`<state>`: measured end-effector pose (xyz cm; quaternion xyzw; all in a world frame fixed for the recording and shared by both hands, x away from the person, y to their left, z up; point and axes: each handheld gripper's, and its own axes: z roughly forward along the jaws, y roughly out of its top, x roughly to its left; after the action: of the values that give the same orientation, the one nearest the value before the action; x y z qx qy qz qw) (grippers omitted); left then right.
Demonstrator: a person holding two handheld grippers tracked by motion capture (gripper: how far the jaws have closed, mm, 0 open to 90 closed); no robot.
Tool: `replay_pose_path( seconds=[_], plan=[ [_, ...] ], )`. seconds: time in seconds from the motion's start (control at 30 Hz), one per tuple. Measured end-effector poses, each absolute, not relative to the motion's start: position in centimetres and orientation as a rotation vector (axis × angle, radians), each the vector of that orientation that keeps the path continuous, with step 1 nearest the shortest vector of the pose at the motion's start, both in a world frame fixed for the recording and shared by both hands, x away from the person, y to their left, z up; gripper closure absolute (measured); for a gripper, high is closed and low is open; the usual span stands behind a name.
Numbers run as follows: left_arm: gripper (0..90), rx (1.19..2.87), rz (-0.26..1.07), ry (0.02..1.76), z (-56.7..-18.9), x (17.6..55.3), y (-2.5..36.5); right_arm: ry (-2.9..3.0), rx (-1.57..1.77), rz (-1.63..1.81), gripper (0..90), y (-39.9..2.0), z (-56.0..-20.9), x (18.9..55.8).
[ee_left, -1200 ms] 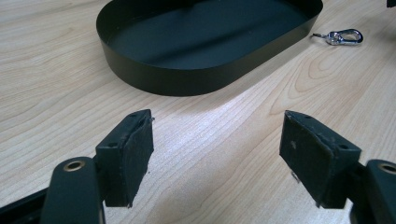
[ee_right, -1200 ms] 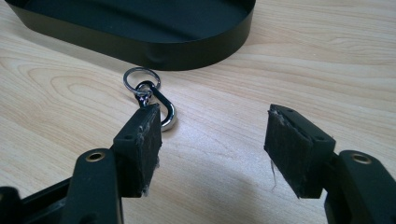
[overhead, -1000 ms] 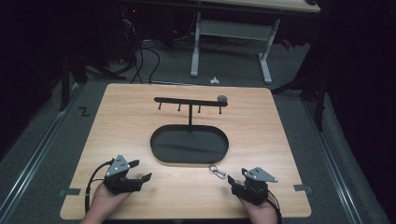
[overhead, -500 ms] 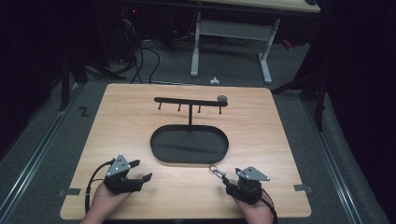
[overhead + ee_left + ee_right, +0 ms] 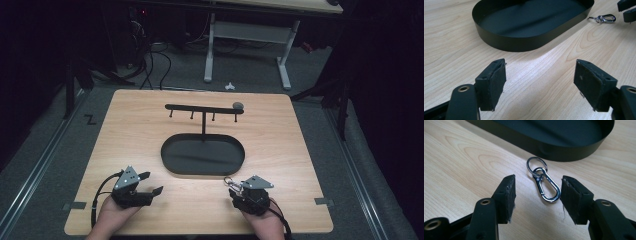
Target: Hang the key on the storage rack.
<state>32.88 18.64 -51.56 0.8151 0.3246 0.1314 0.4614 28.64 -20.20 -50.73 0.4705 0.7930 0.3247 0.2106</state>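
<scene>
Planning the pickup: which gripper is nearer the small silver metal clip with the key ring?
Right. The right gripper has its open jaws on either side of the silver metal clip; the left gripper sits across the wooden table, open.

1. One wooden counter (image 5: 150,125).
2. One black oval tray (image 5: 175,167).
3. One black T-shaped hook rack (image 5: 202,109) with four pegs.
4. One silver carabiner clip (image 5: 546,187) on one key ring (image 5: 537,165).
5. Two grippers: left (image 5: 150,183), right (image 5: 235,189).

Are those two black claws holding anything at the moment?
No. Both are open: the right gripper straddles a metal clip lying on the table without touching it, and the left gripper holds nothing.
</scene>
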Motion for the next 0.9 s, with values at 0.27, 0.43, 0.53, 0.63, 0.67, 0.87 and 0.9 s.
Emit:
replay_pose_path(
  seconds=[0.27, 0.43, 0.53, 0.63, 0.67, 0.87, 0.9],
  plan=[
    [26.1, 2.003, 0.319, 0.79, -51.5, 32.9, 18.7, 2.261, 1.35, 0.813, 47.1, -20.5, -50.6, 29.1],
    [26.1, 2.005, 0.305, 0.78, -51.5, 32.9, 18.6, 2.298, 1.351, 0.767, 47.1, -20.7, -49.8, 29.3],
    [26.2, 2.013, 0.303, 0.774, -51.5, 32.9, 18.5, 2.32, 1.37, 0.745, 47.2, -20.9, -49.4, 29.4],
    [26.2, 2.009, 0.298, 0.767, -51.3, 32.8, 18.5, 2.347, 1.373, 0.716, 47.2, -21.0, -49.0, 29.6],
    [26.2, 2.003, 0.29, 0.761, -51.3, 32.8, 18.5, 2.373, 1.352, 0.663, 47.0, -21.0, -48.7, 29.7],
    [26.2, 1.976, 0.281, 0.752, -51.0, 32.6, 18.6, 2.429, 1.327, 0.556, 46.2, -20.8, -48.1, 30.0],
    [26.2, 1.977, 0.283, 0.751, -51.0, 32.6, 18.6, 2.439, 1.342, 0.54, 45.9, -20.8, -48.0, 30.1]
  ],
)
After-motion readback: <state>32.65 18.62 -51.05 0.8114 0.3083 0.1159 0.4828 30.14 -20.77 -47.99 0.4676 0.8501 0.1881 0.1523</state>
